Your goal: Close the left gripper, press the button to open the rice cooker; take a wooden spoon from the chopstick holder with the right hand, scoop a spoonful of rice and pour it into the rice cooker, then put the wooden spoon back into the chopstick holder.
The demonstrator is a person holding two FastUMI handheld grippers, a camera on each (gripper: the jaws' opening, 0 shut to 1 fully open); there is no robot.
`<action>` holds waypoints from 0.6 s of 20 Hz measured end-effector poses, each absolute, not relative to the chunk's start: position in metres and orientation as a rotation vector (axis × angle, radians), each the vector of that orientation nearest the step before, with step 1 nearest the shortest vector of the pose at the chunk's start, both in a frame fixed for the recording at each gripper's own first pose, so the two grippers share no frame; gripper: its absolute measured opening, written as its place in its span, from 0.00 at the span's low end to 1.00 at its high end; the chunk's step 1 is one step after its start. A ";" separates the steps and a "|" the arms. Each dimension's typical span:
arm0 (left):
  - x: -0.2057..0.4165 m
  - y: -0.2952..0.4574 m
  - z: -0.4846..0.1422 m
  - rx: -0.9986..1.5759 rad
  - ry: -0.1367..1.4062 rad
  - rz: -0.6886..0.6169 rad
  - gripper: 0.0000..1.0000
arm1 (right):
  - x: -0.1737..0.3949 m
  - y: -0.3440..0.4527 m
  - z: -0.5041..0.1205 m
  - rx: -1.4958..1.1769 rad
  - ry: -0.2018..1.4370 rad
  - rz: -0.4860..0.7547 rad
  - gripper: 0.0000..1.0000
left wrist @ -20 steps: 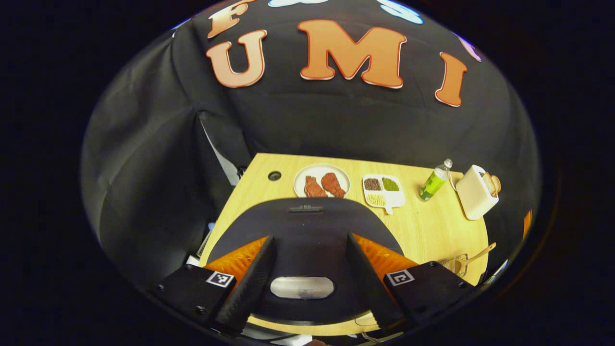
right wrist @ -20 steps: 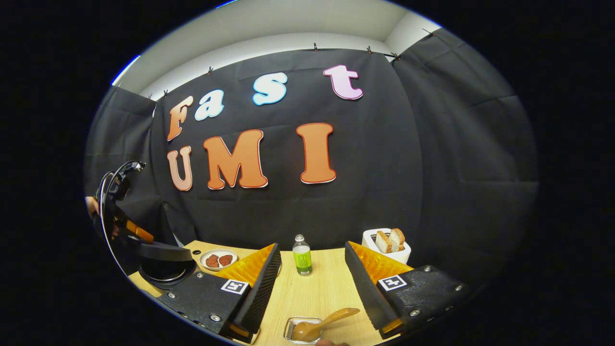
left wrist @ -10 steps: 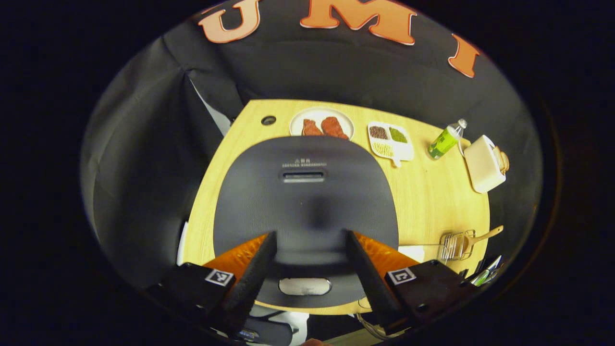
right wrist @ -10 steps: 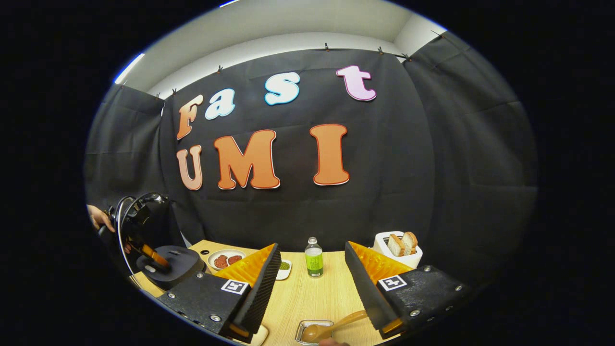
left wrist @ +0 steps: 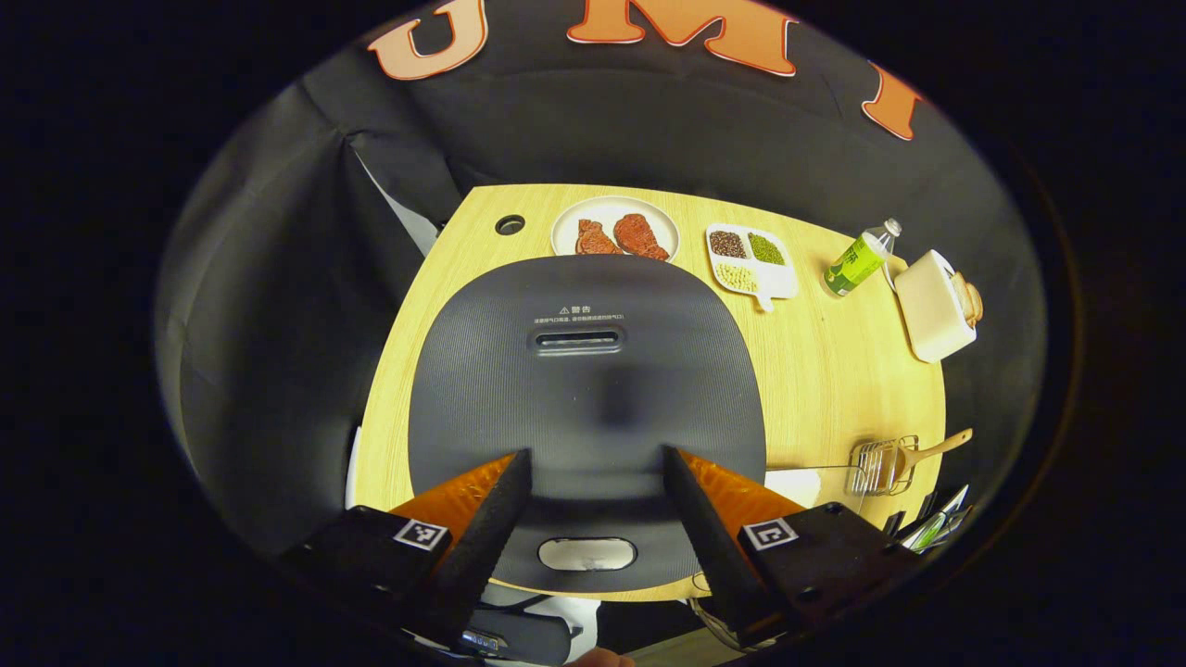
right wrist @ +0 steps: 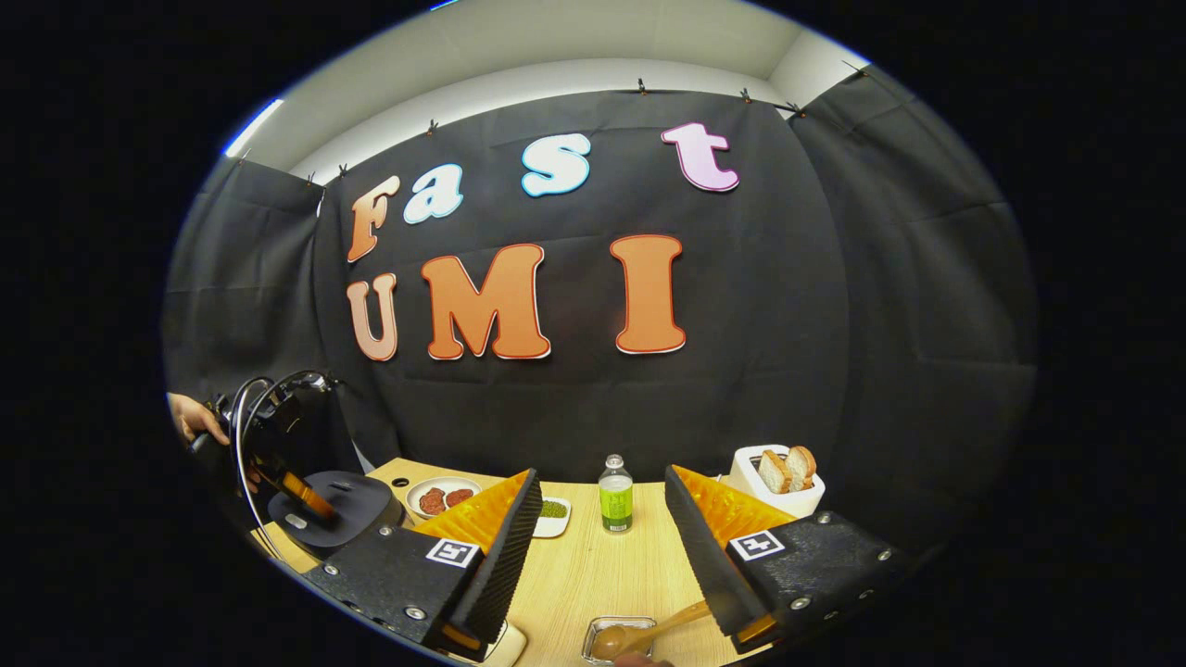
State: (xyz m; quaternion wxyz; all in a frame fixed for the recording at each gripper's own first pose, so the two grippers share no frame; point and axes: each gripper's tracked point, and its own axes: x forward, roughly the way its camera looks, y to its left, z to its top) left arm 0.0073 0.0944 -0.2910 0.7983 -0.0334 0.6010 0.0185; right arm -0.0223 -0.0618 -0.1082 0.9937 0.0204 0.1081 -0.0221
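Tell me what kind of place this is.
Likely a mock kitchen set in a recording booth: a wooden table with a rice cooker, toaster and plate of meat, ringed by black cloth.

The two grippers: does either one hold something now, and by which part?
Nothing is held. The left gripper stands open above the dark grey rice cooker lid; the right gripper is open above the wooden spoon.

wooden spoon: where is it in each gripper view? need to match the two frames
Left gripper view: wooden spoon at far right, lying in the wire chopstick holder on the table's right edge, handle pointing up-right.
Right gripper view: wooden spoon at bottom centre, between this tool's two fingers, bowl to the left, handle running right.
Shared landmark: the green bottle, beside the white toaster.
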 end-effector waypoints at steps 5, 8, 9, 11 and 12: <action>0.008 0.096 -0.288 -0.059 1.128 0.055 1.00 | -0.021 -0.053 -0.102 0.011 0.204 -0.027 0.83; 0.008 0.095 -0.286 -0.058 1.014 0.080 0.99 | -0.019 -0.048 -0.094 -0.009 0.189 -0.022 0.83; 0.005 0.091 -0.286 -0.075 0.995 0.078 0.99 | -0.018 -0.048 -0.091 -0.018 0.180 -0.025 0.83; 0.009 0.084 -0.271 -0.104 0.924 0.072 1.00 | -0.016 -0.049 -0.083 -0.040 0.160 -0.039 0.83; 0.014 0.087 -0.258 -0.090 0.872 0.079 1.00 | -0.017 -0.047 -0.079 -0.049 0.149 -0.041 0.83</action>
